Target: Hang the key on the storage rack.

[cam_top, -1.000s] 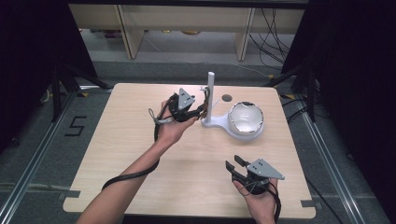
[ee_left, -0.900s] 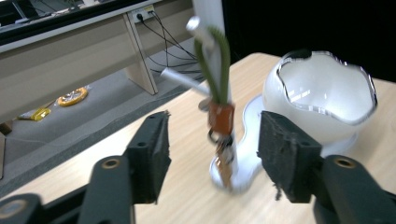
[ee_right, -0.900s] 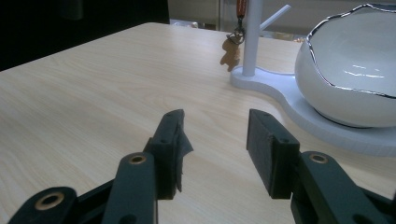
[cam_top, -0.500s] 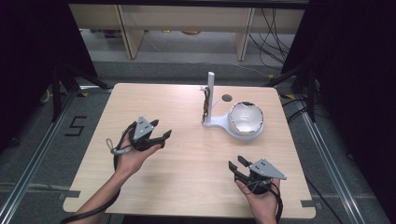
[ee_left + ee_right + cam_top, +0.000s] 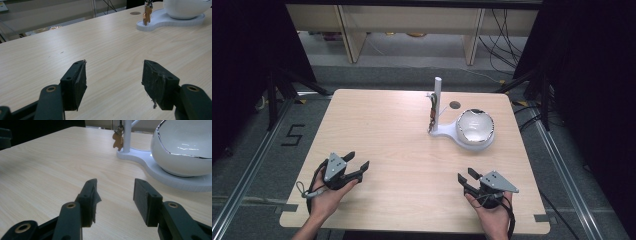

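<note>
Two grippers are resting near the table's [image 5: 387, 125] front edge: the left gripper [image 5: 356, 166] and the right gripper [image 5: 466, 179], both with jaws apart and empty. One white bowl [image 5: 475, 127] is sitting on one white stand [image 5: 438, 102]; one small brown charm [image 5: 431, 114] is hanging from its post.

Black numeral "5" [image 5: 293, 135] marked on the grey floor [image 5: 242, 150], left of the table [image 5: 362, 120]

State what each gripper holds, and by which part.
Nothing is held. The left gripper and the right gripper both stand open over bare table, apart from the white stand with its keychain.
</note>
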The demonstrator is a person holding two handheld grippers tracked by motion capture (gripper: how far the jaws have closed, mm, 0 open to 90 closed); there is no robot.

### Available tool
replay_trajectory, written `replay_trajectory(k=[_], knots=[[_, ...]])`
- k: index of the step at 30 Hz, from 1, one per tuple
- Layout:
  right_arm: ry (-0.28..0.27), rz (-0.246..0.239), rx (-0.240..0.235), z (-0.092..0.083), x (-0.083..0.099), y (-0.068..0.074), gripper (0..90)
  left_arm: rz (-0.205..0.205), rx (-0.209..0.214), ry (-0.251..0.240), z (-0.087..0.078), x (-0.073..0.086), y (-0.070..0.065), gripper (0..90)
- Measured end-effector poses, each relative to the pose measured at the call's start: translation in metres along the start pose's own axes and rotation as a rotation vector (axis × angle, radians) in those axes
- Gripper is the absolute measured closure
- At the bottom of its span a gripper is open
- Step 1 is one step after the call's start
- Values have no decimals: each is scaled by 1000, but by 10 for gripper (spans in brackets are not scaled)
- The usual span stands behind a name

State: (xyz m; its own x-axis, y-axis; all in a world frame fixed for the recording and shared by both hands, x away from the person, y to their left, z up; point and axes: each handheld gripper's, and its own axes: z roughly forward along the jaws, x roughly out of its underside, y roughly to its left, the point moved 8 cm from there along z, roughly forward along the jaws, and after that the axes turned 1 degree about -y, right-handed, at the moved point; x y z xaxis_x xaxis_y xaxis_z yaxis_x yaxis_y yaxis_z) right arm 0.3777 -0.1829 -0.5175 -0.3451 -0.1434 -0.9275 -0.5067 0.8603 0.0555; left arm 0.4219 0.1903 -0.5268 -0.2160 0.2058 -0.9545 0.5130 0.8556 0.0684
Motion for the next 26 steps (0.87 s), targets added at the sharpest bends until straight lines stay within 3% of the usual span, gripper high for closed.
replay_trajectory(k=[9,12,17,26], knots=[[-7,13,-3,1,3,-3,542,-21,-23,6,-10,26,5,354],[-2,28,3,1,5,-3,539,-19,-35,-2,-12,26,7,352],[3,35,1,0,10,-5,531,-51,-36,-23,-13,25,10,351],[17,46,7,1,17,-7,513,-30,-43,-14,-14,25,8,351]])
